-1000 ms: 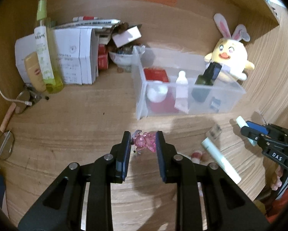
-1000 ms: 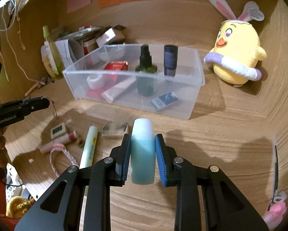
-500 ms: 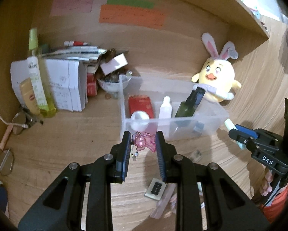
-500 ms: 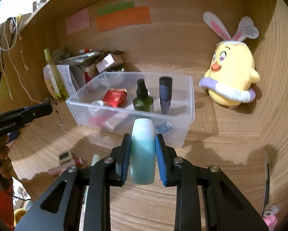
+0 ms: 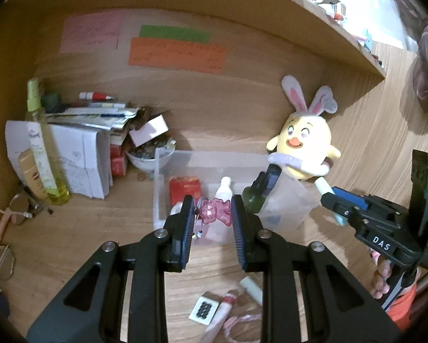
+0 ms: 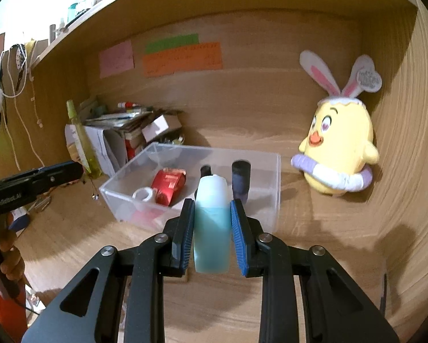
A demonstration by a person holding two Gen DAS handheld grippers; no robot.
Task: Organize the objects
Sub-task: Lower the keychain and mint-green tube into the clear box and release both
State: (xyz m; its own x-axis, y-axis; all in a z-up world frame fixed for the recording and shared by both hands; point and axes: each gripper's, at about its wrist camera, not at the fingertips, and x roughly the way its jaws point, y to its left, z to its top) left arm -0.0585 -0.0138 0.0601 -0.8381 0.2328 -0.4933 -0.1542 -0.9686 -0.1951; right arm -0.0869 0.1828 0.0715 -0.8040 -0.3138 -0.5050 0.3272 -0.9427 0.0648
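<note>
My left gripper (image 5: 212, 214) is shut on a pink bear keychain (image 5: 215, 213) and holds it in the air in front of the clear plastic bin (image 5: 159, 188). My right gripper (image 6: 212, 220) is shut on a teal tube with a white cap (image 6: 211, 223), raised before the same bin (image 6: 276, 188). The bin holds a red packet (image 6: 169, 184), a white tape roll (image 6: 145, 194), a dark green spray bottle (image 5: 256, 191) and a dark cylinder (image 6: 240, 178). The right gripper also shows in the left wrist view (image 5: 339, 208).
A yellow bunny plush (image 6: 338, 154) sits right of the bin. Papers, boxes and a tall yellow-green bottle (image 5: 43, 148) stand at the back left. Small items, a tube (image 5: 221, 314), a pill card (image 5: 203, 310) and a pale stick (image 5: 252, 287), lie on the desk below the left gripper.
Both grippers have risen and moved toward the bin with their objects held. The loose items on the desk now lie lower in the left wrist view.
</note>
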